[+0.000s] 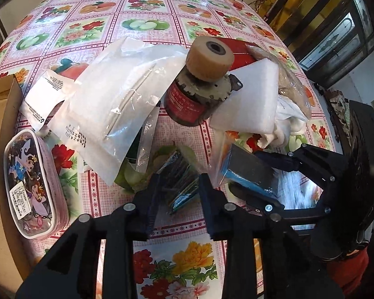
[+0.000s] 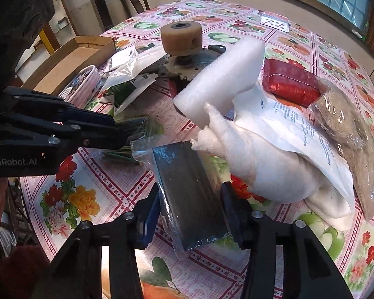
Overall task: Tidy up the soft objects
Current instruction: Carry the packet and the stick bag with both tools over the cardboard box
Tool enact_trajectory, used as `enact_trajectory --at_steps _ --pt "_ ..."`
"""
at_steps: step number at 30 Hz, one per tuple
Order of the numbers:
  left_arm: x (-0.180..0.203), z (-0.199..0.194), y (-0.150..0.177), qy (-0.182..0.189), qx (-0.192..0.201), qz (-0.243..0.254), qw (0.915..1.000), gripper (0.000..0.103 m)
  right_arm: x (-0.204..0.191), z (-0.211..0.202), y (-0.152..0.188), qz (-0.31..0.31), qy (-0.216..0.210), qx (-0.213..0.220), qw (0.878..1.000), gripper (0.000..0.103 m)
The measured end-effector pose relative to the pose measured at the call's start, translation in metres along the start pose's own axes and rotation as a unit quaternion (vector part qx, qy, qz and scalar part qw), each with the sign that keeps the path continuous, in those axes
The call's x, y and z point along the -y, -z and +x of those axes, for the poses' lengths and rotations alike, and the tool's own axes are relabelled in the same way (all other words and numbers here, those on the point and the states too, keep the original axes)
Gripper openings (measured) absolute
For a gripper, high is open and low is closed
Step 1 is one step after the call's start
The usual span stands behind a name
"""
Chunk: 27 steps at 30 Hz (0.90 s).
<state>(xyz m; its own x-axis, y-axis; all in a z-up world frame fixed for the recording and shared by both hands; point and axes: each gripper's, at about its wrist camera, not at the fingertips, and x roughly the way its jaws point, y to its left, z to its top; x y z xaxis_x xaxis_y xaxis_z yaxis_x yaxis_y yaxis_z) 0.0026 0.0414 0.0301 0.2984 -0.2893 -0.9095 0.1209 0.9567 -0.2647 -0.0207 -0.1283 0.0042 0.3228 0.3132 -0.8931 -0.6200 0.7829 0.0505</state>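
Early in the sort, by the look of it — most soft things loose on the bench, none yet in the box at nine o'clock. Right tool clamped on a bagged sponge, dark face up, blue edge against one pad, lower end on the cloth. Left tool part open astride a stack of scourers at centre; contact with the pads not clear, so no grip claimed. Still waiting: white pouch at eleven o'clock, foam block, towel, red pack, fibre bag, pencil case at eight. Hard motor among them — probably not for sorting.
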Motion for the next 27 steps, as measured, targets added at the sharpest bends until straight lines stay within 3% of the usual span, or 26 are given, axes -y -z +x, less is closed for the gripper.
enact_trajectory --at_steps 4,5,6,7,11,17,20,22,25,27 --pt "0.002 -0.01 -0.003 -0.013 0.019 0.013 0.9996 0.05 0.0 0.0 0.0 -0.002 -0.003 -0.002 1.0 0.051" --pt "0.002 -0.012 -0.004 -0.019 0.023 0.019 0.9994 0.06 0.0 0.0 -0.001 -0.002 -0.004 -0.002 1.0 0.051" --pt "0.003 -0.013 -0.004 -0.02 0.022 0.025 0.9993 0.077 0.0 0.0 0.0 -0.002 -0.004 -0.002 1.0 0.051" --pt "0.003 -0.011 -0.003 -0.016 0.015 0.03 0.9993 0.082 0.0 0.0 0.0 -0.001 -0.005 -0.002 1.0 0.051" --pt "0.007 0.004 0.002 -0.014 -0.025 0.04 0.9988 0.084 0.001 0.0 0.0 -0.003 -0.006 -0.003 1.0 0.052" --pt "0.0 0.016 0.003 -0.041 -0.033 0.026 0.9982 0.084 0.0 0.001 -0.001 -0.005 -0.008 -0.006 1.0 0.054" --pt "-0.001 0.02 0.003 -0.046 -0.032 0.031 0.998 0.083 0.0 0.001 0.0 -0.005 -0.007 -0.008 1.0 0.054" --pt "0.002 0.02 0.001 -0.051 -0.031 0.038 0.9975 0.077 -0.001 0.001 -0.001 -0.005 -0.004 -0.01 1.0 0.054" --pt "0.006 0.019 -0.001 -0.068 -0.021 0.045 0.9964 0.039 -0.004 0.003 -0.003 -0.007 0.012 -0.009 1.0 0.048" --pt "0.006 0.019 0.0 -0.064 -0.021 0.046 0.9967 0.032 -0.005 0.002 -0.003 -0.005 0.019 -0.009 1.0 0.046"
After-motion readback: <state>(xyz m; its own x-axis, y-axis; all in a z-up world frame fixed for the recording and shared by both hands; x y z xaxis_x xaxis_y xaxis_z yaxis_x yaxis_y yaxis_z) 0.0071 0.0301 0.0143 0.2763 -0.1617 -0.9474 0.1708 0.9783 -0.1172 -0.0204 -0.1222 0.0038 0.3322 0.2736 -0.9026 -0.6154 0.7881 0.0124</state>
